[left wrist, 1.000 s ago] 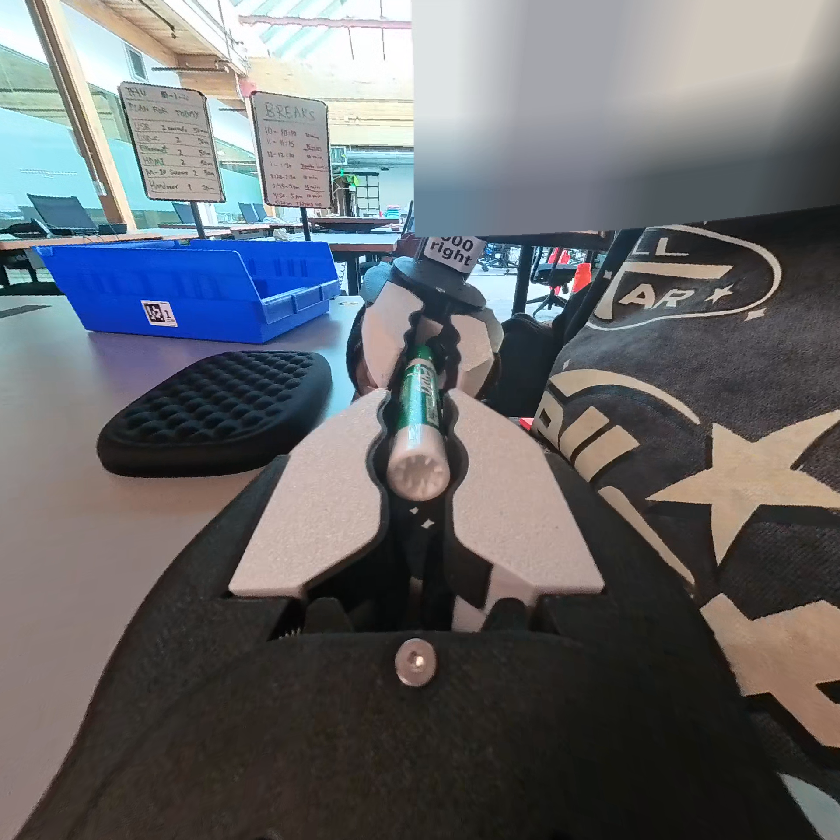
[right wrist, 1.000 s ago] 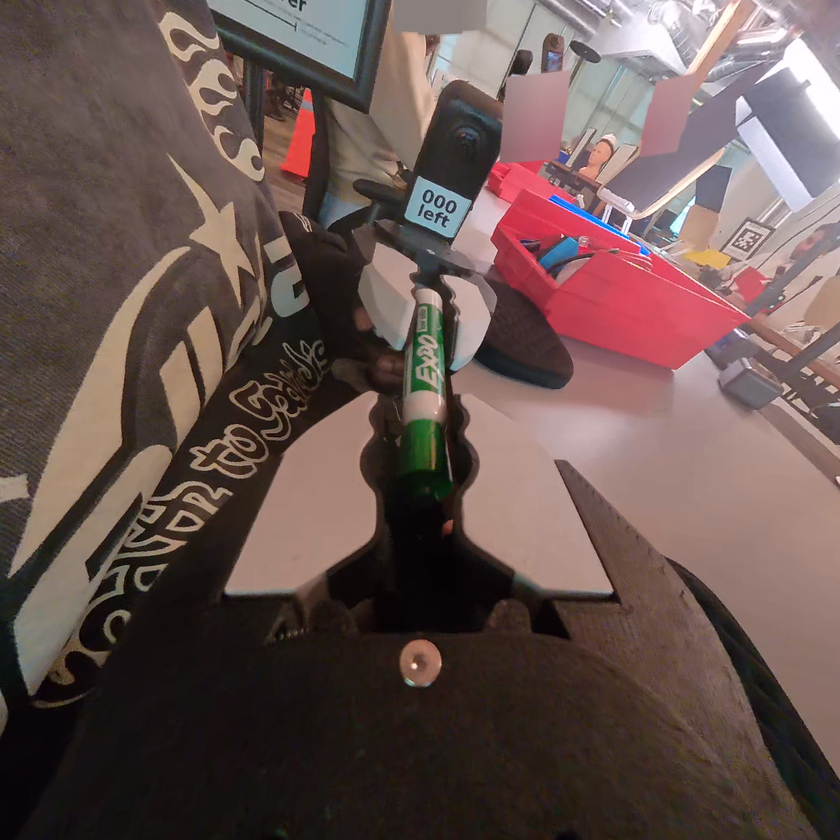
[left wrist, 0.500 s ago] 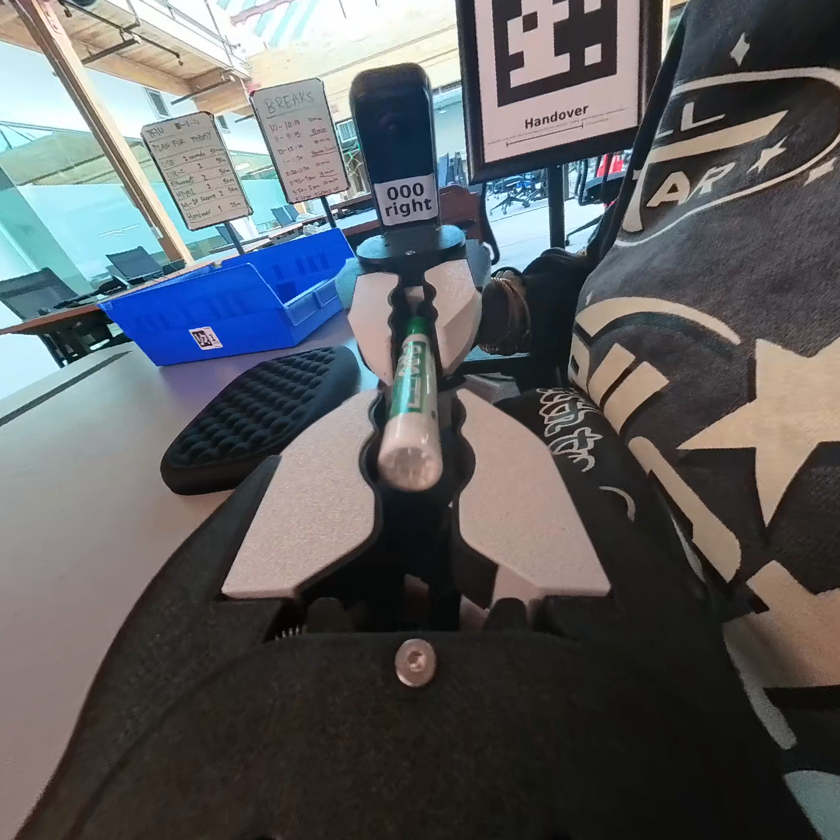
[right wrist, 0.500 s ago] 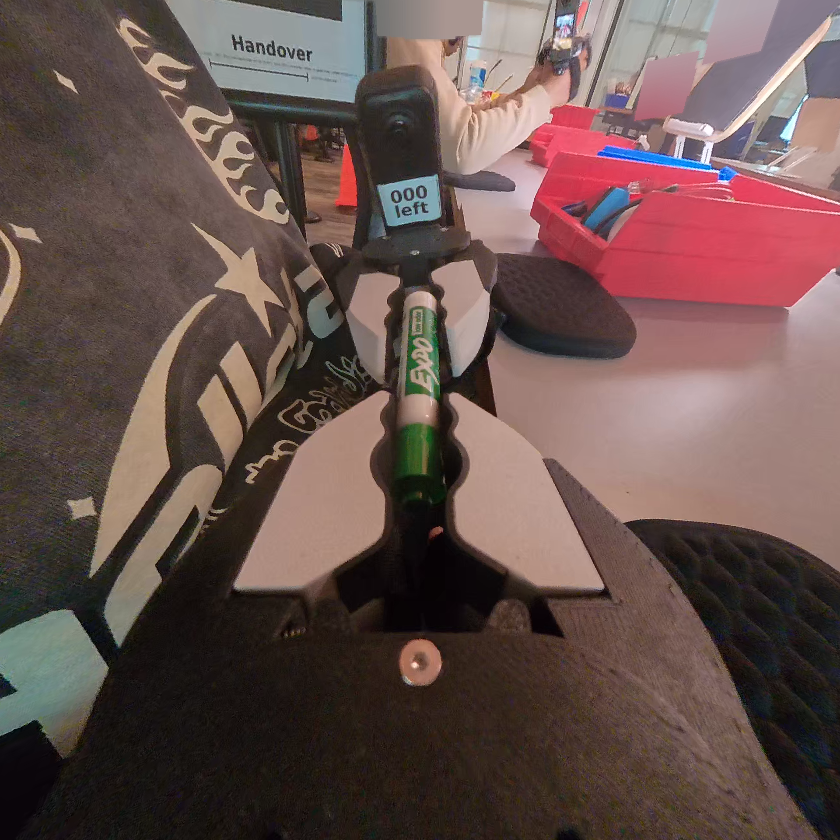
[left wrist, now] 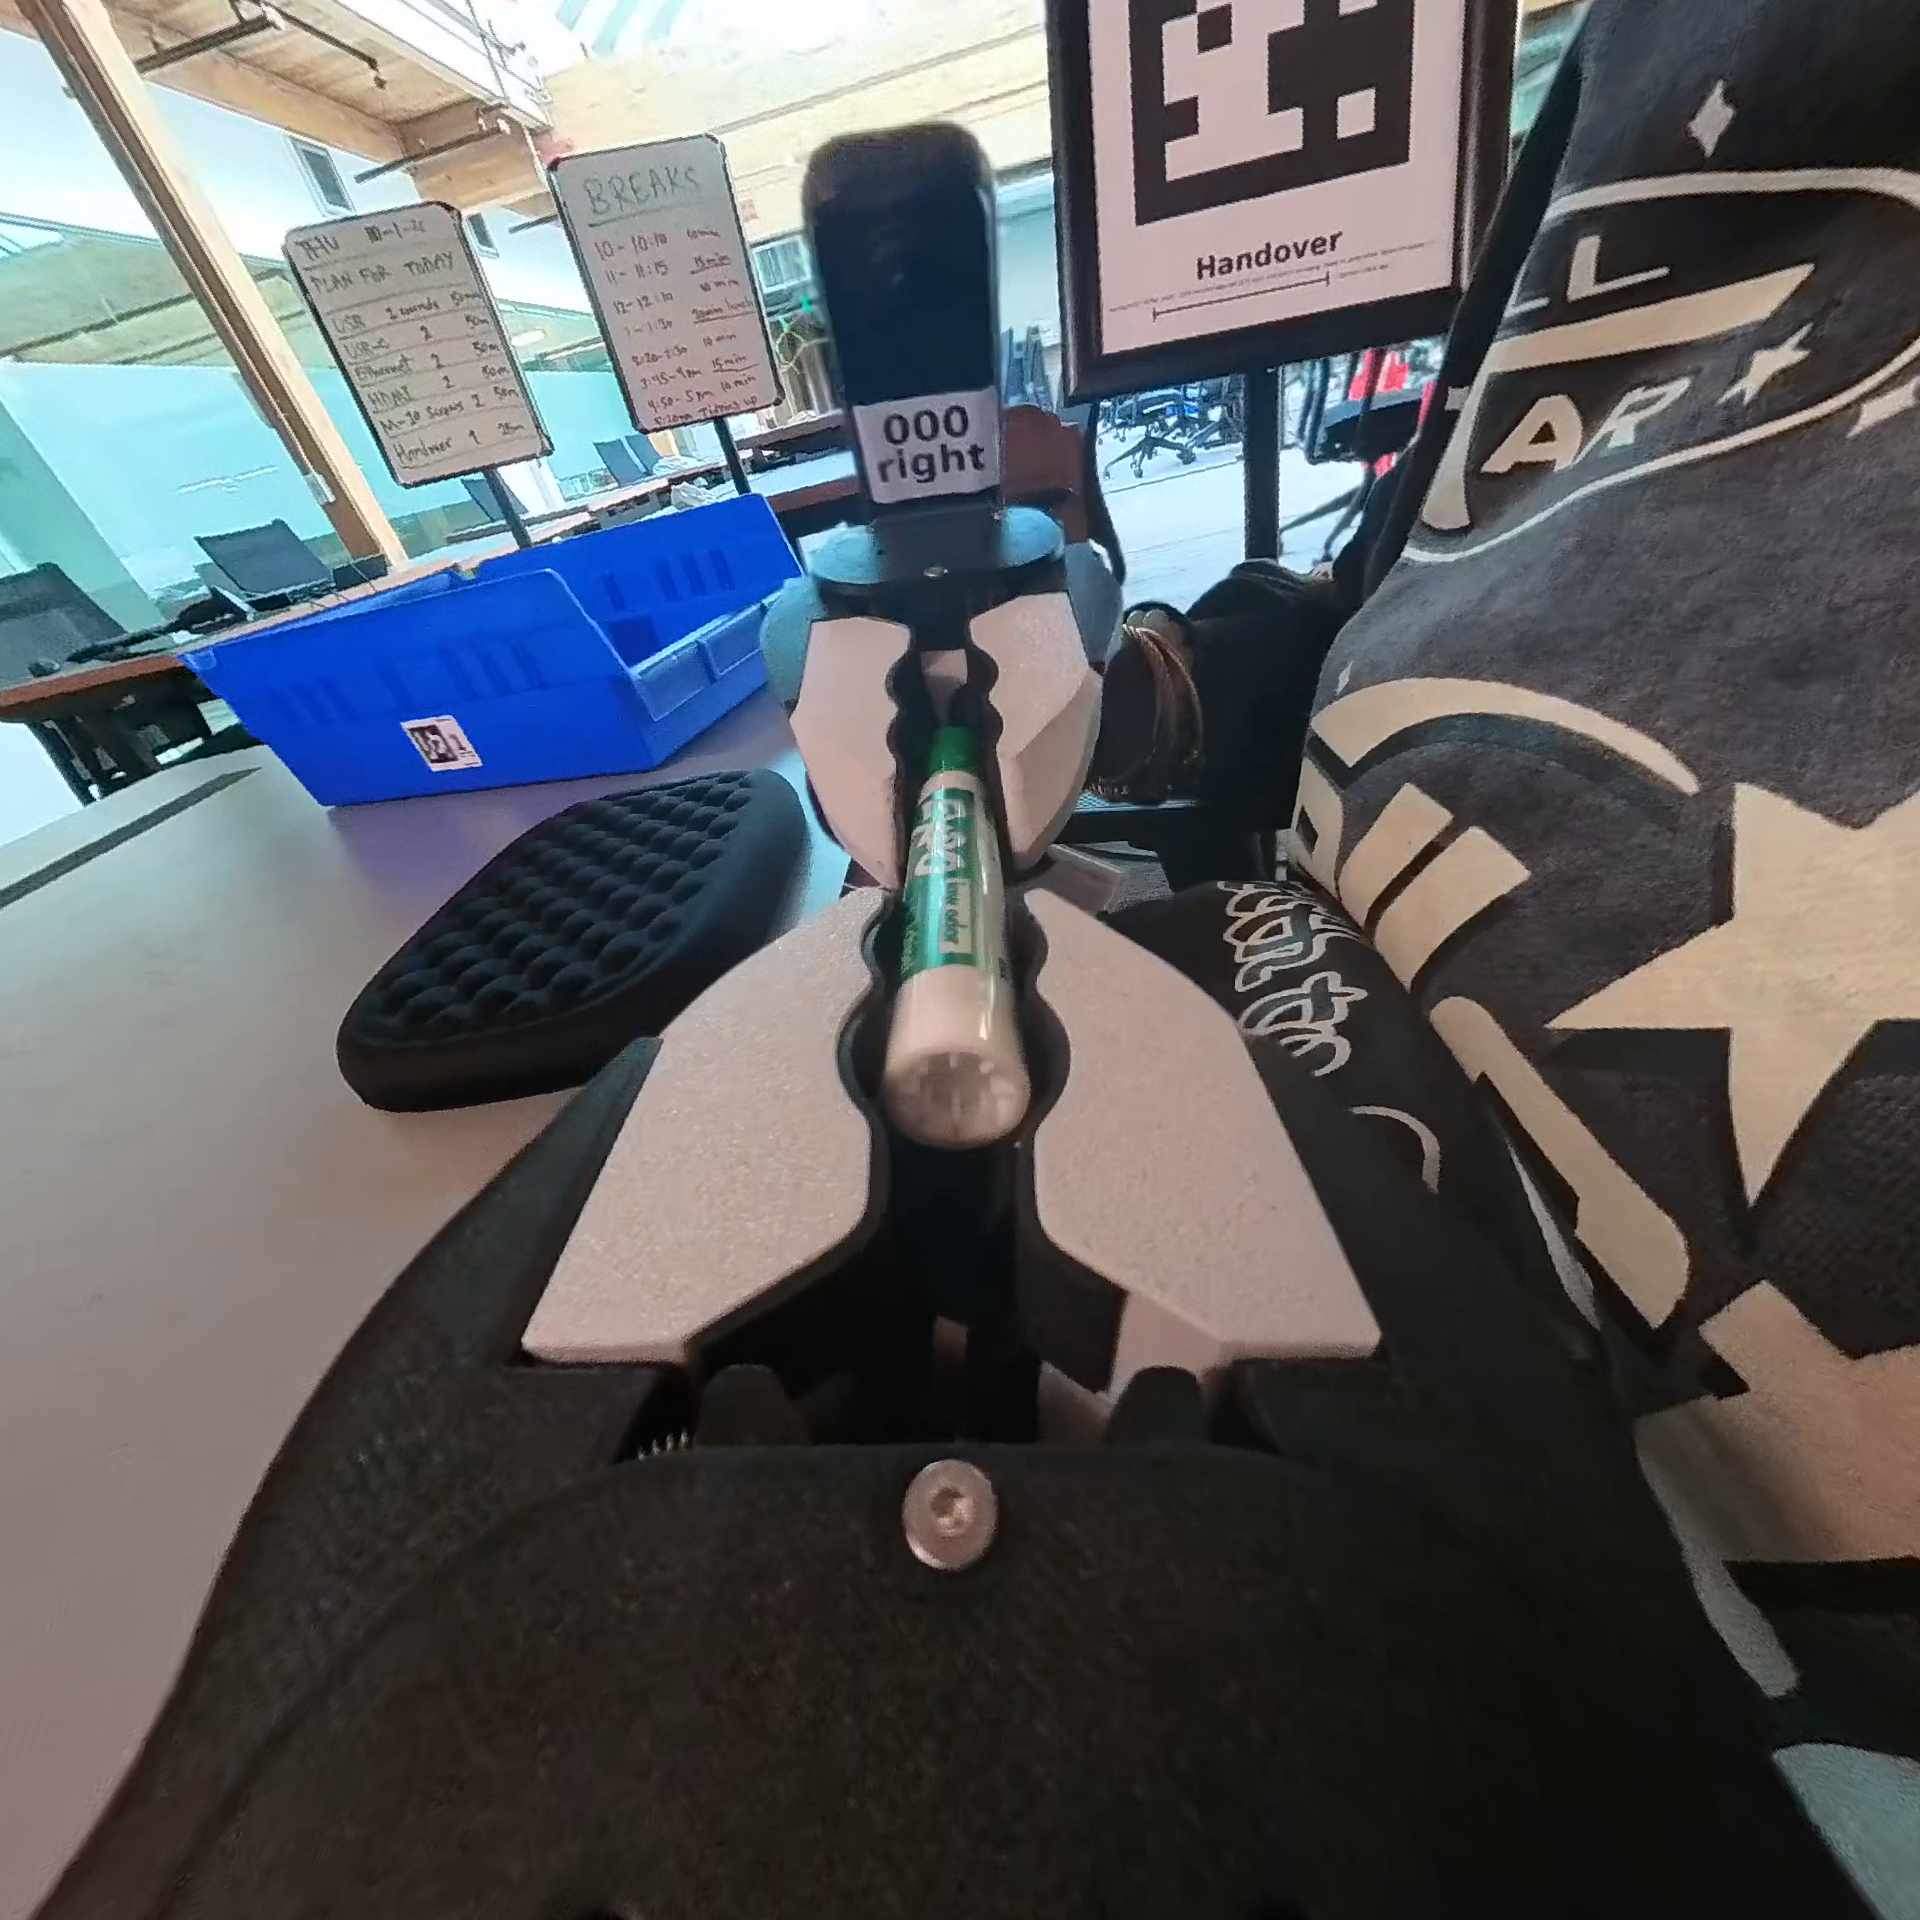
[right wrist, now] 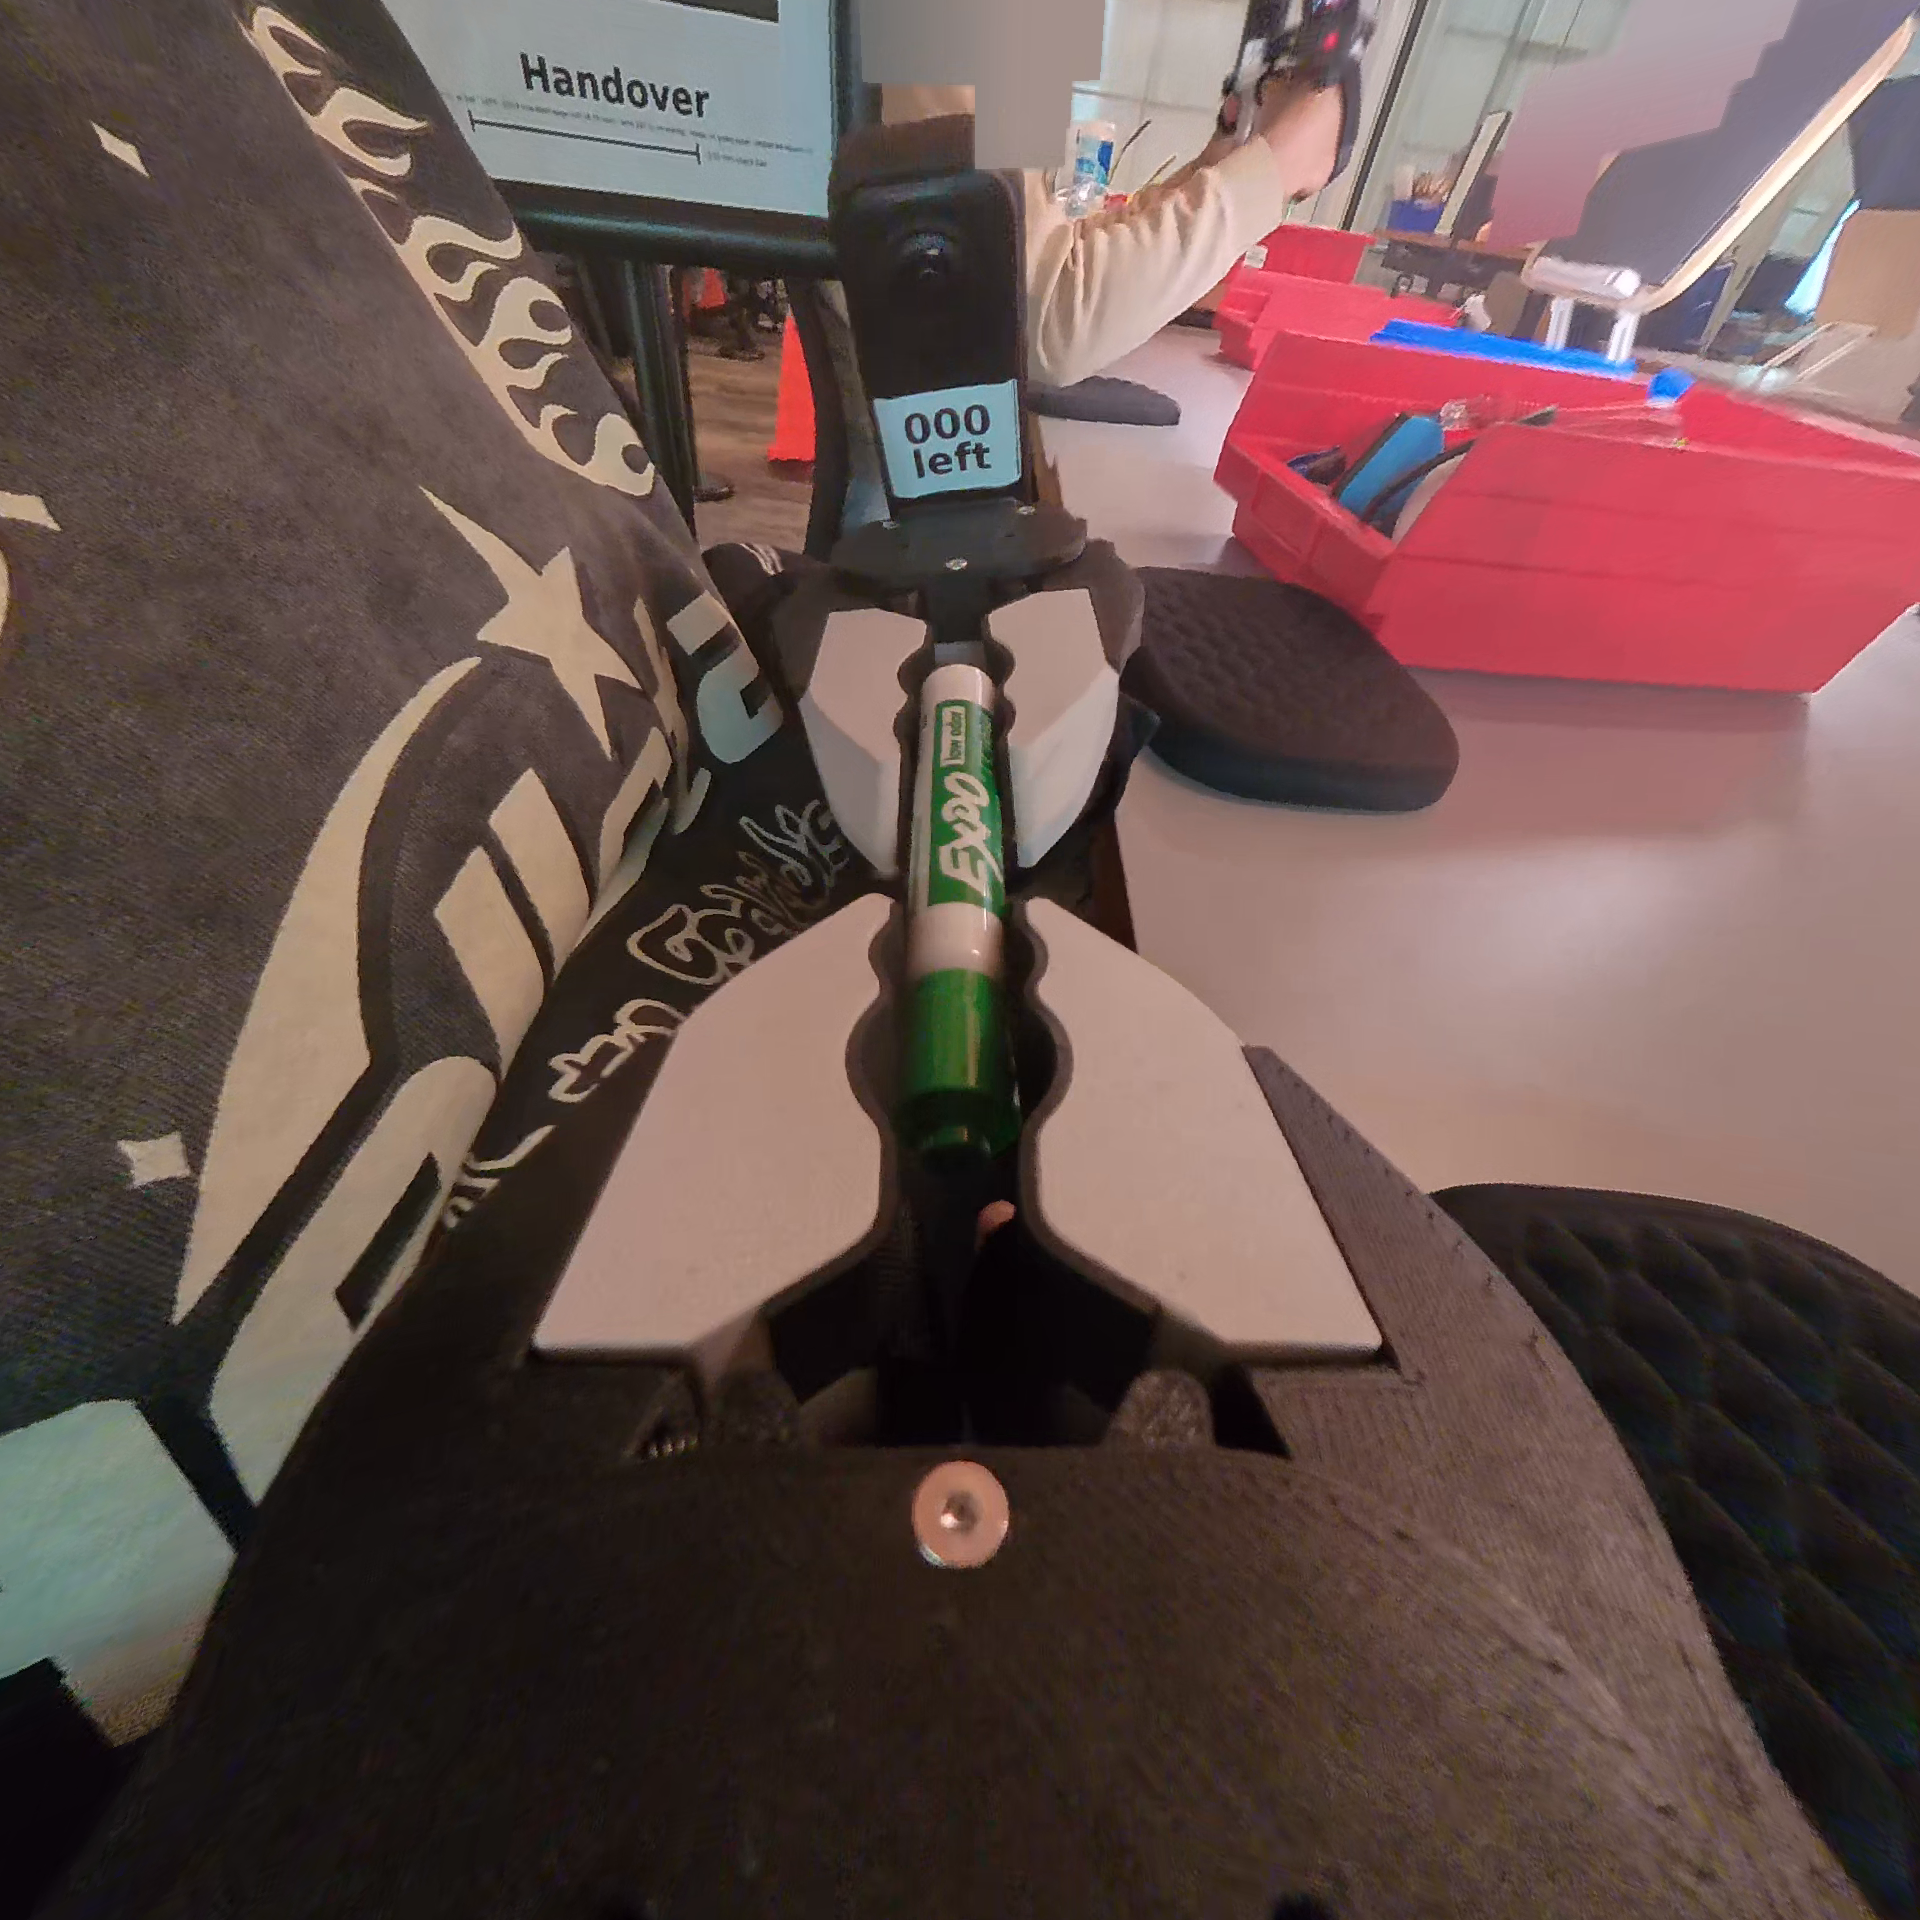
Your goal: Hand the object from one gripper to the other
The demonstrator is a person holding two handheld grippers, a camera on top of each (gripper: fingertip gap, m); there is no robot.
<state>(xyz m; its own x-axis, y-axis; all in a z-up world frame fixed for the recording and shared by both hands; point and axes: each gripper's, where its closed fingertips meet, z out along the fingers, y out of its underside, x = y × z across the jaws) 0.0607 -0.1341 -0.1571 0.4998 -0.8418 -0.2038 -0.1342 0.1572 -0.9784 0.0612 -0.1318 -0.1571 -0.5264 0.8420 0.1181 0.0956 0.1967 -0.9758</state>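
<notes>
Right wrist view only: red bin (right wrist: pixel 1621 582)

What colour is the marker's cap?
Green; the marker cap sits between the right gripper fingers, clearest in the right wrist view.

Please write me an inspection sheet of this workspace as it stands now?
Surface: smooth grey table, bare in front.
Job's things: green-and-white dry-erase marker, off the table, spanning both grippers; green cap end at the right gripper, white butt end at the left gripper.
Clutter: two black dimpled foam pads; blue plastic bin; red plastic bins holding items.
Grippers: both appear shut on the marker.
Cables: nothing seen.
Surroundings: handwritten whiteboards, framed marker sign, a person's dark printed clothing.
</notes>
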